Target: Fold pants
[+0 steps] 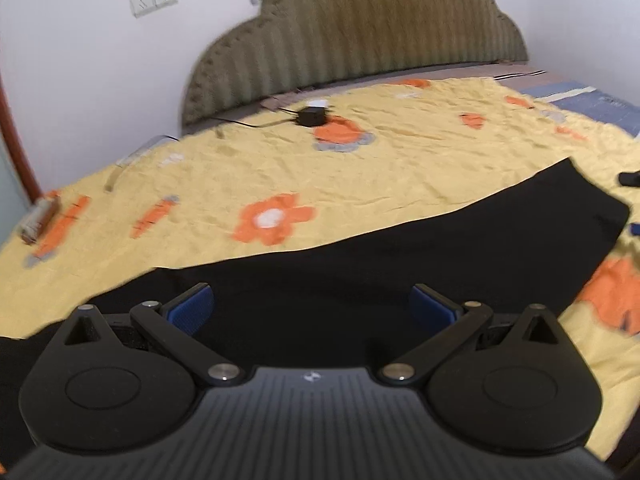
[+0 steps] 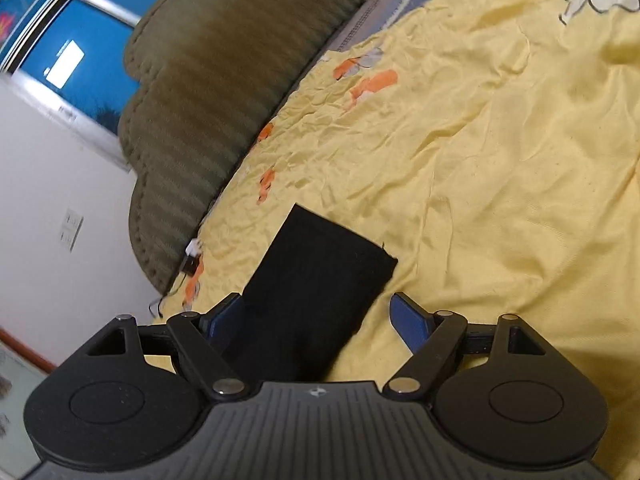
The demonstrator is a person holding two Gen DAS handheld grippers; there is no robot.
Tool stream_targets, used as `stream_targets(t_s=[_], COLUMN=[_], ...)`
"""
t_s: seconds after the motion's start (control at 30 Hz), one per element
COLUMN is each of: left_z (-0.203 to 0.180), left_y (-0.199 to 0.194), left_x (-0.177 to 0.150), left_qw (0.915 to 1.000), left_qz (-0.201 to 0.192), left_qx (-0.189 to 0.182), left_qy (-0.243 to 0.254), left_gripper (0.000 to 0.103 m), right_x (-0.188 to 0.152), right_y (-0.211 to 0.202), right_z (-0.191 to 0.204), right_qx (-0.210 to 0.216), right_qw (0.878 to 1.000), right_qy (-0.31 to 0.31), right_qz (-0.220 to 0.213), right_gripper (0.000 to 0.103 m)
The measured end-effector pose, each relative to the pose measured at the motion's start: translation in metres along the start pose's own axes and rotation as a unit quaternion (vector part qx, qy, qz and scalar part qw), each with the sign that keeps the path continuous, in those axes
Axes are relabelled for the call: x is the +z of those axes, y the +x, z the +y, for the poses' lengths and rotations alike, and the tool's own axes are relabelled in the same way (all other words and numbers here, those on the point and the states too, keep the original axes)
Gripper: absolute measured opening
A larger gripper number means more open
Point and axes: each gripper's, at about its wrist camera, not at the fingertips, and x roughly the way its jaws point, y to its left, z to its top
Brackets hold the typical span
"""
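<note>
Black pants (image 1: 400, 256) lie flat across the yellow flowered bedspread (image 1: 280, 160), stretching from lower left to a squared end at the right. My left gripper (image 1: 312, 304) hovers over the cloth, open, its blue pads (image 1: 192, 312) wide apart with nothing gripped. In the right wrist view the pants' narrow end (image 2: 320, 272) runs up from between the jaws. My right gripper (image 2: 316, 320) is open, with the blue pads (image 2: 412, 320) clear of the fabric.
An olive padded headboard (image 1: 360, 36) stands against the white wall behind the bed. A small black charger with a cable (image 1: 310, 116) lies near it. A brown object (image 1: 40, 216) rests at the bed's left edge. Another dark item (image 1: 630, 178) peeks in at the right.
</note>
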Motion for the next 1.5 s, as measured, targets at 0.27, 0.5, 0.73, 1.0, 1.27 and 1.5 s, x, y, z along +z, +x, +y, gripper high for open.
stream_targets(t_s=[0.27, 0.5, 0.73, 1.0, 1.27, 1.5], left_z=[-0.05, -0.076, -0.106, -0.132, -0.142, -0.125], left_y=[0.017, 0.041, 0.068, 0.108, 0.146, 0.145], left_x=[0.022, 0.05, 0.105, 0.132, 0.119, 0.111], left_qw=[0.9981, 0.9949, 0.9809, 0.9582, 0.9377, 0.931], left_qz=[0.01, 0.028, 0.077, 0.131, 0.199, 0.193], left_qx=[-0.054, -0.091, -0.178, -0.248, -0.248, -0.254], left_qy=[0.027, 0.032, 0.019, -0.058, -0.14, -0.178], left_gripper=[0.103, 0.103, 0.103, 0.103, 0.075, 0.018], right_x=[0.003, -0.003, -0.071, -0.122, -0.147, -0.146], right_y=[0.025, 0.021, 0.011, 0.015, 0.015, 0.021], right_z=[-0.008, 0.014, 0.113, 0.137, 0.138, 0.13], right_qx=[0.013, -0.025, -0.107, -0.106, -0.108, -0.15], right_qw=[0.998, 0.998, 0.885, 0.799, 0.75, 0.733], right_qy=[0.059, -0.05, -0.451, -0.591, -0.652, -0.662], right_qz=[0.022, 0.005, -0.032, -0.032, -0.033, -0.042], right_gripper=[0.036, 0.007, 0.006, 0.006, 0.006, 0.036])
